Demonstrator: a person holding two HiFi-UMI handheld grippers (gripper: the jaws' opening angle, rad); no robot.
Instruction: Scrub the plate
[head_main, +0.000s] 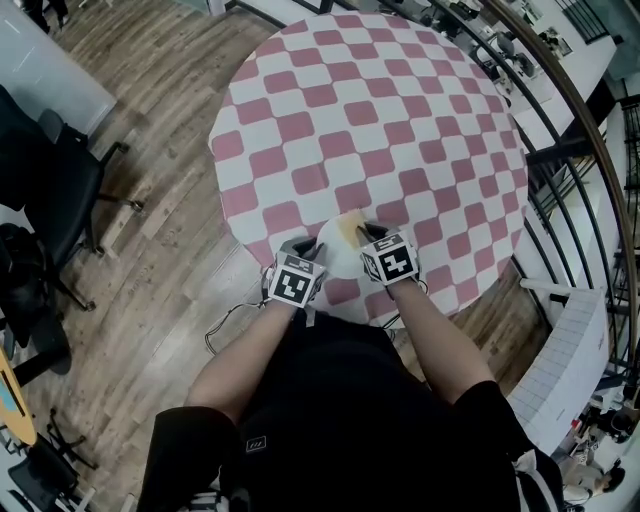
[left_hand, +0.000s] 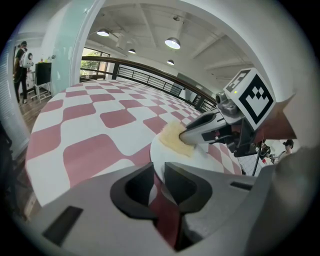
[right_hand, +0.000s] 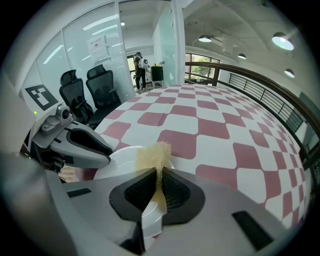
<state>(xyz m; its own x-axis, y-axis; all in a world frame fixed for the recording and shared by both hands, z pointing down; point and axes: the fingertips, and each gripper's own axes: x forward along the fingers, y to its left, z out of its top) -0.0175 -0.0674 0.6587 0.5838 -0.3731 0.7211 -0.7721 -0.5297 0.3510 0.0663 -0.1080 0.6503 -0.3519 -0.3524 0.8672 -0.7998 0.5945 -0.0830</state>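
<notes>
Plate (head_main: 336, 258) sits at the near edge of the checked table (head_main: 370, 110). Left gripper (left_hand: 159, 185) is clamped on its rim. Right gripper (right_hand: 159, 187) pinches a yellow scrub pad (right_hand: 152, 155) that rests on the plate's far part. Scrubbing appears under way; how much is left cannot be judged.

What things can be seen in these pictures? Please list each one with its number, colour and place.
table: one, round, pink-and-white check cloth, in front of the person
plate: one, white, at the table's near edge
scrub pad: one, yellow, on the plate's far edge
office chairs: two, black, on the floor beside the table
railing: one, dark, curving past the table's far side
floor: one, brown wood, around the table
left hand-held gripper: one, grey, shut on the plate's near rim
right hand-held gripper: one, grey, shut on the scrub pad
</notes>
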